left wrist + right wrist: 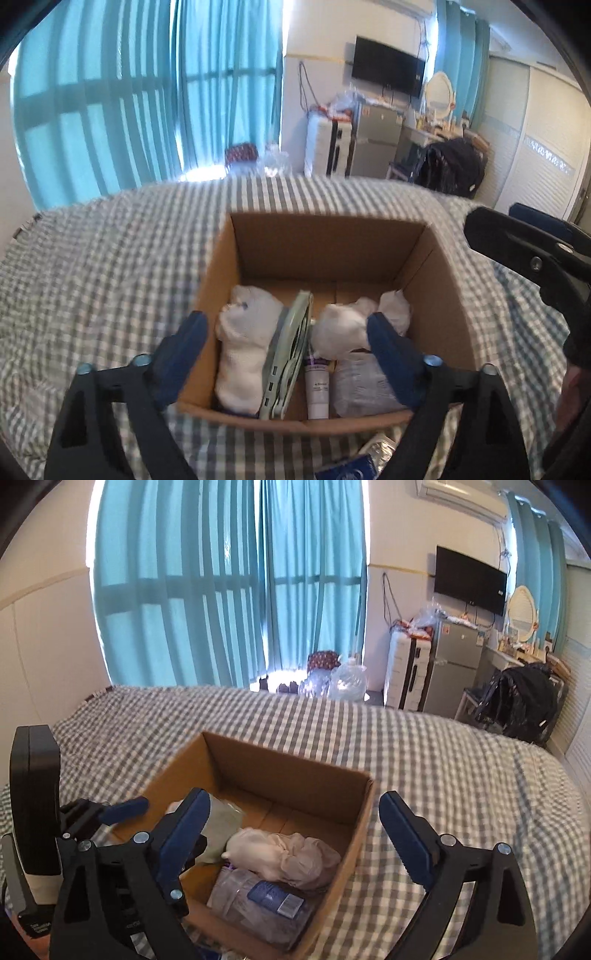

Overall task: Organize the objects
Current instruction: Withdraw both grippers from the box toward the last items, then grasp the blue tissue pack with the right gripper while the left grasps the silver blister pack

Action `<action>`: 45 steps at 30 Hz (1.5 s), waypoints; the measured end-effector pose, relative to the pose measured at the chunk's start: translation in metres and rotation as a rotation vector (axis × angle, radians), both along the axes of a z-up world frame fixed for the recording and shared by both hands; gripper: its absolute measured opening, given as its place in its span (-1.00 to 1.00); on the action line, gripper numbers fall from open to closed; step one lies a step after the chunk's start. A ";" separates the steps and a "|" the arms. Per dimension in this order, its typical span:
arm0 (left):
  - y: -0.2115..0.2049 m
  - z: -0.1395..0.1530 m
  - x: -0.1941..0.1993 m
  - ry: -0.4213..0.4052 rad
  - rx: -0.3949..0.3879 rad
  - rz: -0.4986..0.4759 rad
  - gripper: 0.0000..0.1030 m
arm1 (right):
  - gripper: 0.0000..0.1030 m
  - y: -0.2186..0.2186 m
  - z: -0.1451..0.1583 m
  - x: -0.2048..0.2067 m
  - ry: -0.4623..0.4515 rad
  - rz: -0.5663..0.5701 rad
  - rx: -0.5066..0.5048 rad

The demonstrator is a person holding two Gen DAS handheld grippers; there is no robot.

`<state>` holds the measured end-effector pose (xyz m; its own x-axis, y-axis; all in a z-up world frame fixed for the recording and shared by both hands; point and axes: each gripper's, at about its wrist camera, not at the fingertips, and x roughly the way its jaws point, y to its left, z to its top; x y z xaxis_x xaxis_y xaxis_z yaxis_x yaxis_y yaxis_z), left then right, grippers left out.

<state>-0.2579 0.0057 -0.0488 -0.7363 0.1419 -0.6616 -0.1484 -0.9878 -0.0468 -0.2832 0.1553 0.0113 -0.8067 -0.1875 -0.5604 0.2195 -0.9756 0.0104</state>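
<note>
Here the cardboard box (325, 243) is sitting on a bed (110, 266) covered in grey-and-white check, and both tools are hovering at its near edge with nothing between their fingers. The left tool (286, 332) is standing wide, its blue pads straddling the box's near opening. The right tool (291, 812) is also spread wide, its left finger over the box interior and its right finger out over the bedcover beyond the box's right wall.

The left wrist view is looking straight down into the box, showing a rolled white cloth (243, 354) at the left, a pale green flat piece (291, 354) standing on edge beside it, a white tube (317, 387) lying near the front wall, and crumpled white bundles (347, 325) over a clear packet (362, 384) on the right. Only this view is catching a foil-and-blue item (369, 458) on the bed just in front of the box.

The right wrist view is showing the box (295, 775) from its right side, revealing a blue-labelled clear packet (273, 897) and the left tool (122, 808) at the box's left wall.
</note>
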 end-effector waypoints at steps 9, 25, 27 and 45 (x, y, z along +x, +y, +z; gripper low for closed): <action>-0.009 0.075 0.071 0.109 -0.022 0.039 1.00 | 0.82 0.016 0.080 0.087 0.100 -0.026 0.037; -0.043 0.038 0.180 0.109 -0.062 0.149 1.00 | 0.83 0.004 0.029 0.196 0.069 -0.025 0.075; -0.046 0.016 0.183 0.085 -0.054 0.165 1.00 | 0.83 0.000 0.002 0.193 0.035 -0.021 0.067; -0.083 -0.103 0.148 -0.079 -0.124 0.298 1.00 | 0.83 -0.085 -0.155 0.126 -0.197 0.116 0.143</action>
<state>-0.1101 -0.0770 -0.1516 -0.6793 -0.1572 -0.7168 0.1474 -0.9861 0.0766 -0.1573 0.0706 -0.1441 -0.6569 -0.1804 -0.7321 0.3377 -0.9385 -0.0717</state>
